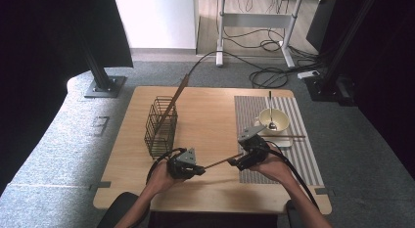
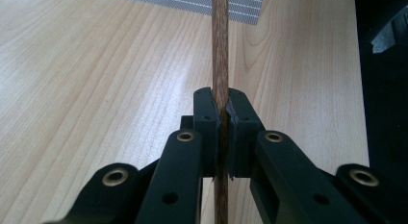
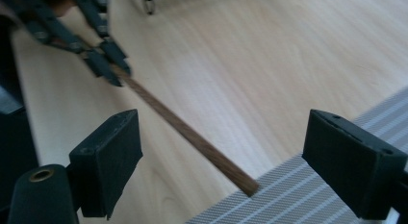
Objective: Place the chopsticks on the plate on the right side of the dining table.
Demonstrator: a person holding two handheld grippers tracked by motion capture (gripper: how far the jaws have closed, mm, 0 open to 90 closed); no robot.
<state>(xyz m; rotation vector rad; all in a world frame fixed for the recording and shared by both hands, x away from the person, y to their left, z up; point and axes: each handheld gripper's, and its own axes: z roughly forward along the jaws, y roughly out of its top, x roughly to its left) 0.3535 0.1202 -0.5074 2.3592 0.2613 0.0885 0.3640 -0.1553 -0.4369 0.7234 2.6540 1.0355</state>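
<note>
Clamping thin dark-brown wooden chopstick: left gripper; right gripper jaws apart.

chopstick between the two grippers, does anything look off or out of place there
Nothing is damaged or spilled. The chopstick is clamped at one end by the left gripper, while the right gripper has its jaws wide apart around the free end, not touching it. Another chopstick lies by the bowl.

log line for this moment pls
left gripper: shut on chopstick | right gripper: open, chopstick between jaws, untouched | basket: holds another stick
</note>
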